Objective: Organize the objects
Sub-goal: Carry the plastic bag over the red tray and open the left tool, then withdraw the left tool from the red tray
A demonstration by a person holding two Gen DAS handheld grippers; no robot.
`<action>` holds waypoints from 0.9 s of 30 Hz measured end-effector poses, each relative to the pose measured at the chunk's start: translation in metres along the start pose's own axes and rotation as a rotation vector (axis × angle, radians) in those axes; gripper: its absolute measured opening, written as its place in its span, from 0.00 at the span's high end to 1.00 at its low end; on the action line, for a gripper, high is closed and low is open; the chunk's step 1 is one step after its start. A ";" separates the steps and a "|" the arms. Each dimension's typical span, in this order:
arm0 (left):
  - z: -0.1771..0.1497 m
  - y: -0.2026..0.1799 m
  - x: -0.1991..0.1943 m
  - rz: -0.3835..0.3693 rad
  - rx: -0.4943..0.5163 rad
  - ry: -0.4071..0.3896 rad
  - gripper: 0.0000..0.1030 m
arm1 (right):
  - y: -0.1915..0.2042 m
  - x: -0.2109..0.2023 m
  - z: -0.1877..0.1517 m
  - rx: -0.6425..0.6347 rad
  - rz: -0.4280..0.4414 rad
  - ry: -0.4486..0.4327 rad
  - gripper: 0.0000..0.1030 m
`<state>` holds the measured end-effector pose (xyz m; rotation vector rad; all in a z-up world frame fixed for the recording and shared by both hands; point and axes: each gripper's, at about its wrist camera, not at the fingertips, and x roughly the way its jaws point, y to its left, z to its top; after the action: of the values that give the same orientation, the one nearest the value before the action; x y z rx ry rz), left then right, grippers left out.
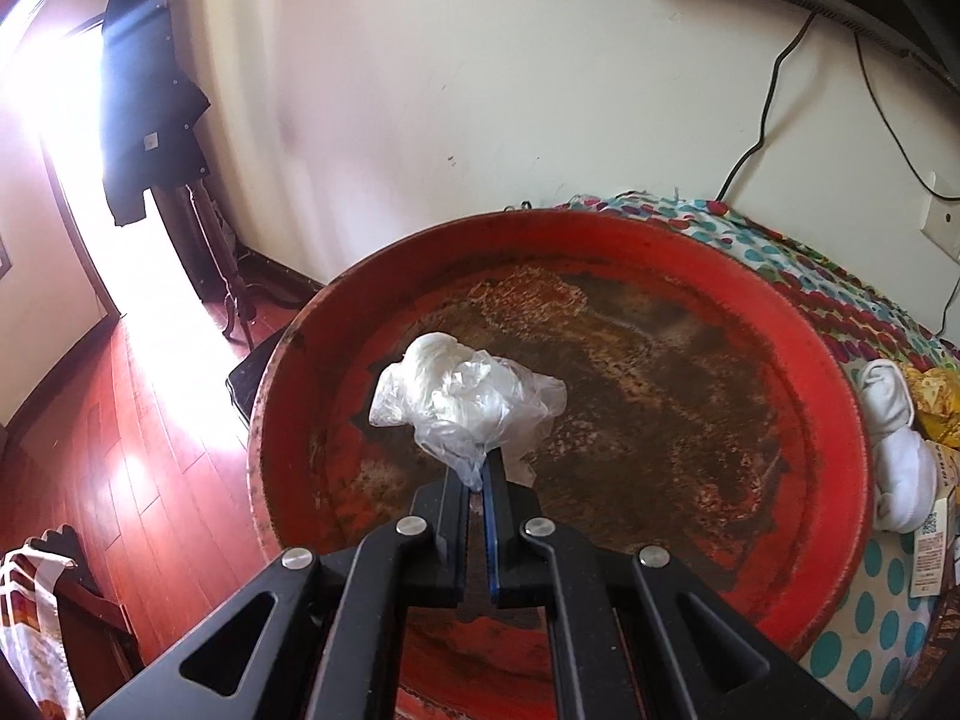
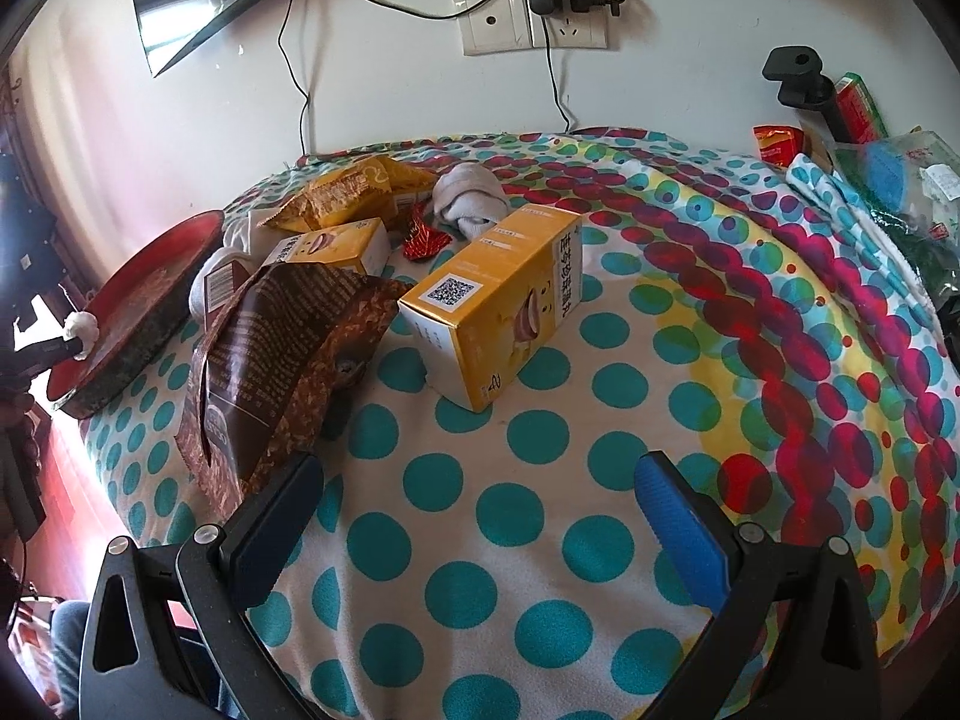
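A crumpled clear plastic bag [image 1: 462, 402] hangs over the worn red round tray [image 1: 840, 420], pinched at its lower corner by my left gripper [image 1: 477, 468], which is shut on it. The right wrist view shows that same tray [image 2: 198, 240] at the table's left edge, with the bag [image 2: 83, 325] as a small white lump above its near rim. My right gripper [image 2: 474, 492] is open over the dotted cloth [image 2: 540, 438], nothing between its fingers. Ahead of it lie a yellow box [image 2: 498, 300], a brown foil pouch [image 2: 270, 360], a smaller yellow box [image 2: 342, 246] and yellow snack packets [image 2: 354, 192].
A rolled white sock [image 1: 894, 450] lies right of the tray, another grey sock [image 2: 468, 198] and a red wrapper [image 2: 423, 237] behind the boxes. Bagged items [image 2: 888, 180] crowd the far right. Cables hang from a wall socket [image 2: 534, 24]. A coat stand [image 1: 150, 120] stands on the wooden floor.
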<state>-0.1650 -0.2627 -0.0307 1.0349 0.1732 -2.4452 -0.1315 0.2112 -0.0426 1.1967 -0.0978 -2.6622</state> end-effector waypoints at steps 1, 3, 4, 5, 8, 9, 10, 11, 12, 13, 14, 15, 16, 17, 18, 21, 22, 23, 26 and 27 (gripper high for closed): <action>-0.001 0.001 0.002 0.003 -0.005 0.009 0.97 | 0.000 0.000 0.000 0.001 0.000 0.000 0.00; -0.002 0.003 0.005 0.009 -0.010 0.019 0.96 | 0.001 0.000 0.000 -0.002 0.003 0.002 0.00; -0.002 0.004 0.007 0.009 -0.013 0.023 0.96 | 0.001 0.001 0.000 -0.004 0.004 0.002 0.00; -0.003 0.005 0.007 0.010 -0.017 0.026 0.93 | 0.001 0.001 0.000 -0.006 0.005 0.001 0.00; -0.004 0.009 0.011 0.007 -0.051 0.039 0.60 | 0.002 0.000 -0.001 -0.013 0.006 -0.004 0.00; -0.004 0.011 0.010 0.002 -0.070 0.038 0.30 | 0.001 -0.001 -0.001 -0.012 0.008 -0.004 0.00; -0.004 0.015 0.008 -0.016 -0.096 0.024 0.19 | 0.001 -0.001 -0.001 -0.012 0.008 -0.005 0.00; -0.005 0.018 0.004 -0.032 -0.108 0.004 0.16 | 0.001 -0.001 0.000 -0.011 0.007 -0.007 0.00; -0.004 0.020 0.000 -0.046 -0.113 -0.017 0.16 | 0.001 -0.002 0.000 -0.011 0.007 -0.010 0.00; -0.004 0.021 -0.006 -0.053 -0.112 -0.036 0.16 | 0.000 -0.003 0.000 -0.008 0.006 -0.012 0.00; -0.004 0.023 -0.012 -0.060 -0.110 -0.051 0.16 | -0.001 -0.003 0.000 -0.005 0.005 -0.014 0.00; -0.004 0.024 -0.018 -0.062 -0.104 -0.065 0.16 | -0.002 -0.004 0.001 -0.002 0.005 -0.015 0.00; -0.005 0.025 -0.024 -0.059 -0.094 -0.077 0.16 | -0.003 -0.004 0.001 0.000 0.004 -0.017 0.00; -0.007 0.025 -0.031 -0.062 -0.080 -0.085 0.16 | -0.004 -0.005 0.002 0.002 0.000 -0.020 0.00; -0.009 0.026 -0.037 -0.067 -0.073 -0.093 0.16 | -0.005 -0.005 0.003 0.002 -0.004 -0.023 0.00; -0.020 0.028 -0.062 -0.078 -0.062 -0.130 0.16 | -0.008 -0.006 0.006 -0.004 -0.034 -0.035 0.00; -0.026 0.027 -0.070 -0.092 -0.061 -0.138 0.16 | -0.010 -0.005 0.008 -0.003 -0.046 -0.038 0.00; -0.033 0.024 -0.079 -0.114 -0.062 -0.147 0.16 | -0.012 -0.004 0.010 0.000 -0.054 -0.039 0.00; -0.054 0.008 -0.090 -0.167 -0.039 -0.147 0.16 | -0.014 0.000 0.015 0.009 -0.061 -0.032 0.00; -0.062 0.002 -0.092 -0.187 -0.023 -0.144 0.16 | -0.012 0.001 0.018 0.000 -0.068 -0.036 0.00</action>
<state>-0.0686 -0.2112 -0.0092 0.8622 0.2607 -2.6682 -0.1477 0.2223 -0.0330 1.1723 -0.0636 -2.7425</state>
